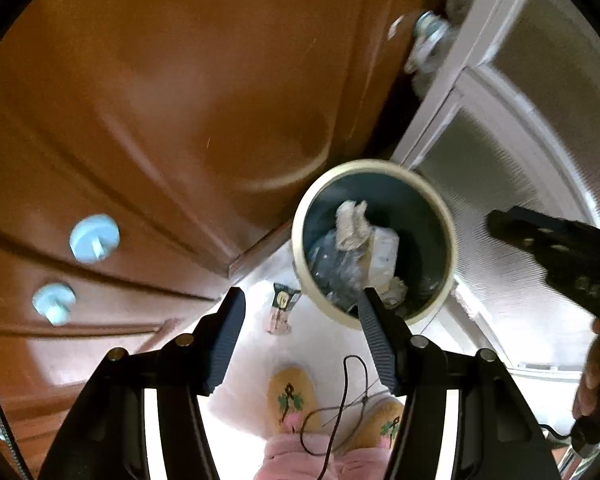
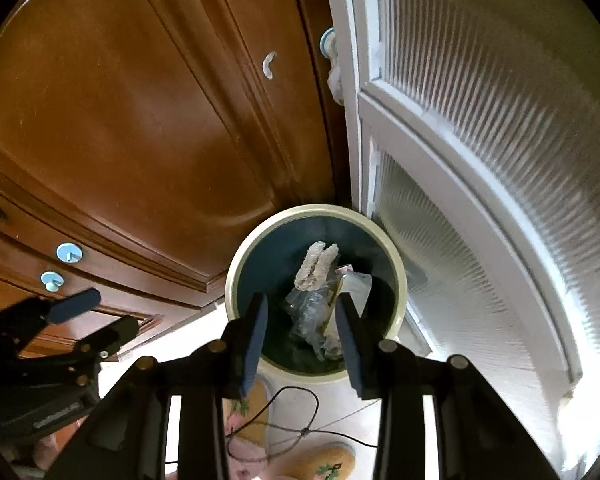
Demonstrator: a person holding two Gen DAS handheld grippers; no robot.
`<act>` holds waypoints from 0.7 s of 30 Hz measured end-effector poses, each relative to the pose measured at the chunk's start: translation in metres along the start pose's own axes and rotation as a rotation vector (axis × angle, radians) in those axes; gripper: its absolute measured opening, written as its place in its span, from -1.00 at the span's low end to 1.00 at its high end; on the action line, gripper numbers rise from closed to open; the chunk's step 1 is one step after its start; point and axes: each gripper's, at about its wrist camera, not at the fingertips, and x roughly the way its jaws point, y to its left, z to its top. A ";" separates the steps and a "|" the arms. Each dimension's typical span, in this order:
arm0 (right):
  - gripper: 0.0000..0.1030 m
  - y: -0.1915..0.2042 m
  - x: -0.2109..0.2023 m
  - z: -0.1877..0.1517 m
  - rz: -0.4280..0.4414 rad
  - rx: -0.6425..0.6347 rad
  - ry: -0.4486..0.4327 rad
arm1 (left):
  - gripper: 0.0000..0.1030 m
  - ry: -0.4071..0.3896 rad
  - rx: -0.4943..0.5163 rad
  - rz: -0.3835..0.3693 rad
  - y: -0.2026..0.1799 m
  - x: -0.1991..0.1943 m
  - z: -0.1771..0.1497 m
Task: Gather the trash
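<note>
- Bin (image 1: pixel 448 216): round, cream rim, dark inside, on a pale floor (image 1: pixel 324 344) in the corner between a brown wooden cabinet (image 1: pixel 171 92) and a white ribbed-glass door (image 2: pixel 480 160).
- Trash (image 2: pixel 320 292): crumpled paper, clear plastic and a white piece lying inside the bin.
- Left tongs (image 1: pixel 300 340): wide apart, nothing between them, pointing down beside the bin.
- Right tongs (image 2: pixel 302 344): narrower gap, empty, above the bin mouth.
- Left view only: a small wrapper (image 1: pixel 281 312) on the floor just beside the bin; a hand (image 1: pixel 596 376) on the right tool.
- Both views: embroidered slippers (image 1: pixel 289 400) and a thin cord (image 2: pixel 295 428).
</note>
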 end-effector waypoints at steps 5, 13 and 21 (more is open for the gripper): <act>-0.31 0.007 0.017 -0.030 -0.015 -0.034 -0.031 | 0.11 0.038 -0.064 0.055 0.017 0.051 -0.032; -0.31 0.016 0.054 -0.091 -0.019 0.023 -0.059 | 0.11 0.088 -0.035 0.061 0.037 0.133 -0.065; -0.31 0.044 0.121 -0.154 -0.010 -0.033 -0.030 | 0.11 0.102 0.067 0.052 0.049 0.220 -0.085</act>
